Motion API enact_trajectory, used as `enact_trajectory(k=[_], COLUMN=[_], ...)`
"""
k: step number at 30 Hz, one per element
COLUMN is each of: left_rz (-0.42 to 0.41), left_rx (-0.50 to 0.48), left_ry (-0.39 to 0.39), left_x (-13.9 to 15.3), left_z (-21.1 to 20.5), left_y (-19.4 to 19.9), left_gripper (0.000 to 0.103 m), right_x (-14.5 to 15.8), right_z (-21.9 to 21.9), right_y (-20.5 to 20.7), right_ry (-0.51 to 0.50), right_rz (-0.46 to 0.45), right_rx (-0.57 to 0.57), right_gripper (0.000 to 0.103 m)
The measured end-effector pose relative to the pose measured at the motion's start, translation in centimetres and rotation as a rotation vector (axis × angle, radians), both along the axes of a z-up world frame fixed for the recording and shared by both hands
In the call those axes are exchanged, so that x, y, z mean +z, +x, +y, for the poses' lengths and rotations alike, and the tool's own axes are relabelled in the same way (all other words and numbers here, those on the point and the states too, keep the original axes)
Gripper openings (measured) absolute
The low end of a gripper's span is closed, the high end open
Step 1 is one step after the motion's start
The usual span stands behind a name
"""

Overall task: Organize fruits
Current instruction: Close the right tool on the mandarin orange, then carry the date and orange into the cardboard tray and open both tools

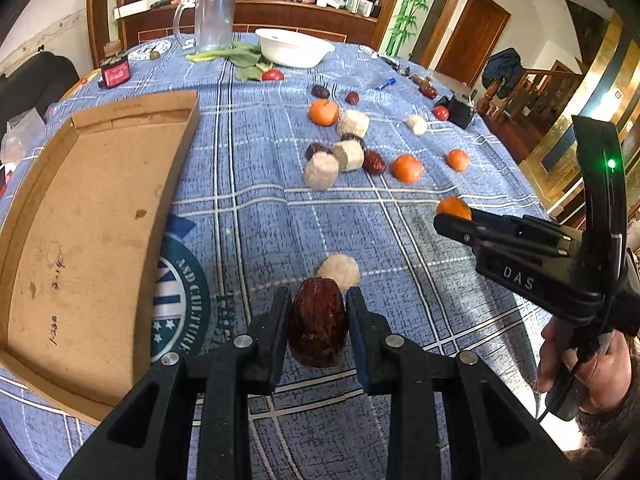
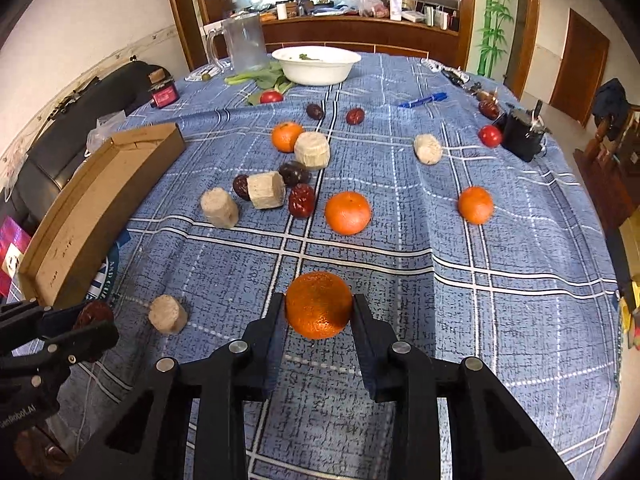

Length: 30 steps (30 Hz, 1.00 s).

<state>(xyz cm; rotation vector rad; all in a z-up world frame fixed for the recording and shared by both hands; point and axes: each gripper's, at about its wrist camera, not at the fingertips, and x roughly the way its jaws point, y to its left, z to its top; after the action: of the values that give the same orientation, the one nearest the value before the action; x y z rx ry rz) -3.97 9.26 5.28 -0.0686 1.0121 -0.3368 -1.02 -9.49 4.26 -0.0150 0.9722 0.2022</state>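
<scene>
Your left claw (image 1: pixel 318 320) is pinching a dark red date (image 1: pixel 317 322) between both fingers, lifted over the bench (image 1: pixel 400 280); the cardboard tray (image 1: pixel 80 220) sits at its 10 o'clock. Your right claw (image 2: pixel 319 316) grips an orange (image 2: pixel 319 305). A pale cylinder (image 2: pixel 168 314) lies at its 9 o'clock, and more oranges, dates and cylinders are scattered toward 12 o'clock, before the white bowl (image 2: pixel 316 65).

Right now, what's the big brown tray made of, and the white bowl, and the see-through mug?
Tray: looks like cardboard, matte brown, with stains and folded flaps at the corner. Bowl: smooth white, slightly shiny; plastic or ceramic, hard to say. Mug: clear with a thick handle, so glass or clear plastic; the pictures can't settle which.
</scene>
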Motion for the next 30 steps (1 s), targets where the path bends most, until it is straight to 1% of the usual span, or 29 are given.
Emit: enact_trajectory(k=[5,10,19,22,25,28,30], left_rz=[-0.021,-0.039,-0.056,-0.049,-0.037,-0.025,-0.013], left_rx=[0.017,0.071,0.249,0.313,0.369,0.408,0.425], left_ry=[-0.017,-0.021,-0.012,0.0,0.029,0.052,0.056], left_x=[1.0,1.8,2.4,1.9,1.1,0.2,-0.4], left_z=[1.6,4.3,12.3,15.1,17.7,19.8,20.9], left_y=[-0.1,-0.5,-1.1,-1.1,-1.0,-0.7,-0.5], left_gripper=[0.027,0.027,0.027,0.027,0.027,0.027,0.027], right_x=[1.4,2.6,4.2,4.2,4.0,3.2,2.1], right_z=[1.7,5.2,14.1,16.9,20.0,22.6,24.7], right_y=[-0.4,-0.1,1.0,1.1,1.2,1.2,1.1], right_ry=[-0.009,0.001,0.025,0.03,0.033,0.03,0.018], right_rz=[-0.031,-0.054,-0.075,-0.076,-0.071,-0.053,-0.028], right_rx=[0.021,0.089,0.277,0.336,0.395,0.45,0.494], right_gripper=[0.035,0.035,0.036,0.036,0.036,0.036,0.036])
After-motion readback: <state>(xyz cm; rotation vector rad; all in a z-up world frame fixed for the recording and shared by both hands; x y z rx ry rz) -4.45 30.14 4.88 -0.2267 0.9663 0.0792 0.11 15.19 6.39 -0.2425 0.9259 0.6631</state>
